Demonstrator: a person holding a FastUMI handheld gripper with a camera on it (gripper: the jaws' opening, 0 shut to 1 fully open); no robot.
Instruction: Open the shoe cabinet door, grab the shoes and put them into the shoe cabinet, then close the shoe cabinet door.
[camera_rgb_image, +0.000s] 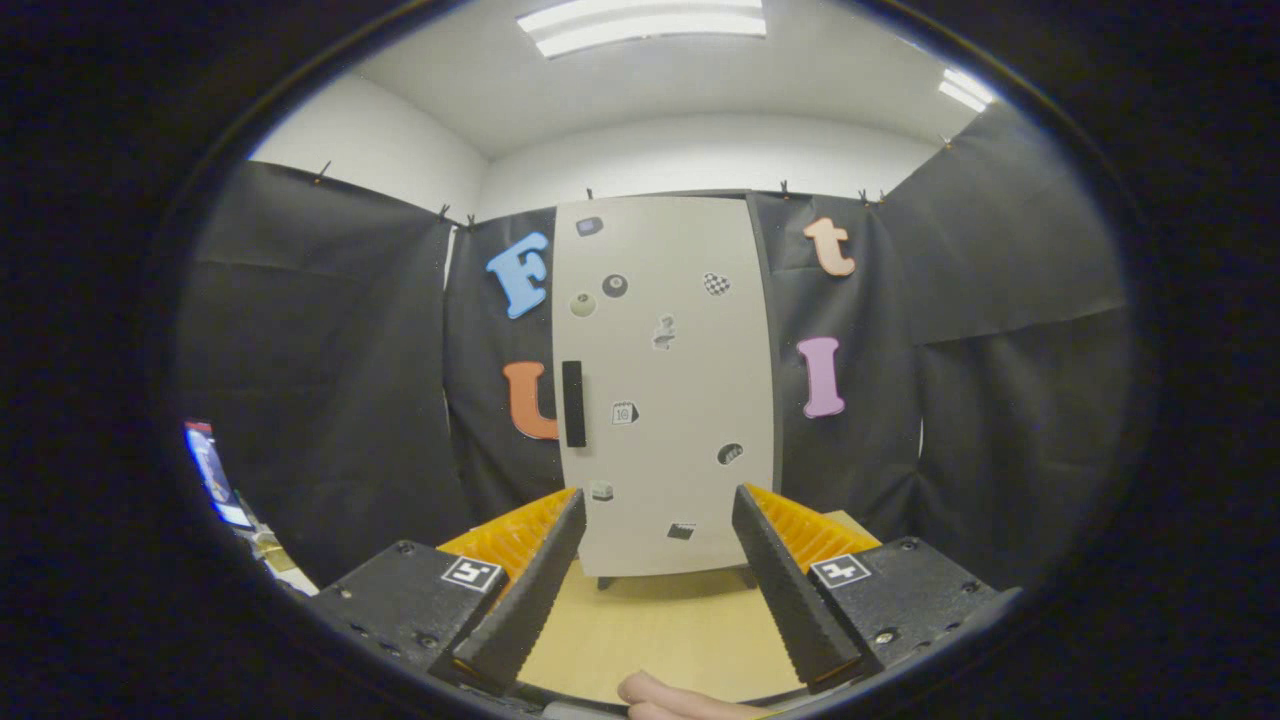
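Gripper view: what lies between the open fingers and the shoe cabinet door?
Bare wooden tabletop. The gripper is open, its fingers holding nothing, and the shoe cabinet stands beyond them with its door shut, black handle untouched.

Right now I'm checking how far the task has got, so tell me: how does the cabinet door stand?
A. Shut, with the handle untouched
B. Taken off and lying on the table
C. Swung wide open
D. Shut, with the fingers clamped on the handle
A. The door sits flat and shut on the cabinet, and the gripper's fingers are spread open well short of the black handle, touching nothing.
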